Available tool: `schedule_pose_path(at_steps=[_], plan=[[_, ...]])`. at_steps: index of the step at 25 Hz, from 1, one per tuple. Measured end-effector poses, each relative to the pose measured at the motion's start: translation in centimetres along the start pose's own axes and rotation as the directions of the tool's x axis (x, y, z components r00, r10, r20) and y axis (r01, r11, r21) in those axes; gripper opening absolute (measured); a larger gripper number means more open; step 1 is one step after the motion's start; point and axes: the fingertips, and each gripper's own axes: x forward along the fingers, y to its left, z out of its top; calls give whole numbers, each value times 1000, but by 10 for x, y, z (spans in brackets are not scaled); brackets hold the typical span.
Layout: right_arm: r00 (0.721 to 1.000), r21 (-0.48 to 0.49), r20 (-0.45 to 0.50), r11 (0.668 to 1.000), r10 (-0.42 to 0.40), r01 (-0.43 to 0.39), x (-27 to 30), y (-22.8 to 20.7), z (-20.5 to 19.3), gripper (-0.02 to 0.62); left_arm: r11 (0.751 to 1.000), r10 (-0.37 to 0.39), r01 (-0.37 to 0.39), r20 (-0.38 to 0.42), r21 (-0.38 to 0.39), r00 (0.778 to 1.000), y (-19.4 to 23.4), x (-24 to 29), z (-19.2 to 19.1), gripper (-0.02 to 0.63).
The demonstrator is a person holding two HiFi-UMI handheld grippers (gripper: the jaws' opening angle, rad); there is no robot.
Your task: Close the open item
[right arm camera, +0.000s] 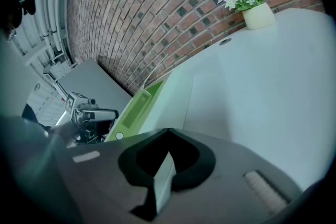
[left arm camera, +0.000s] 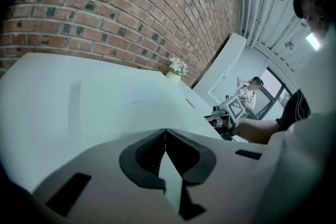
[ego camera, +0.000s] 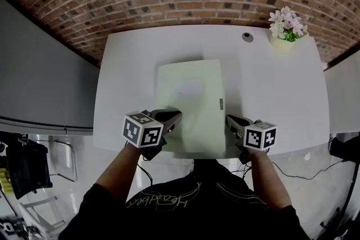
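Left gripper has its jaws pinched on the near left edge of the pale green case, which lies flat mid white table by the near edge, right gripper clamps its near right edge, flower pot far right.

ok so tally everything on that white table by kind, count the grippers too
pale green case: 1
flower pot: 1
hand-held gripper: 2, the left hand-held gripper and the right hand-held gripper, each shut on the case's near edge
total: 4
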Motion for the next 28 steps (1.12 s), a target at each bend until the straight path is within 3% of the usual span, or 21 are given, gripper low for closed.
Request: schedule_pose_path(at_steps=[15,28], plan=[[1000,7,-5,1000,18,-18,3,-2,1,3,993,54,-46,-73,111,996,-2,12,-6,3],[999,10,-3,999,40,-40,5,-1,2,3,976,160,-137,-134,170,978,2,21,-13,3]])
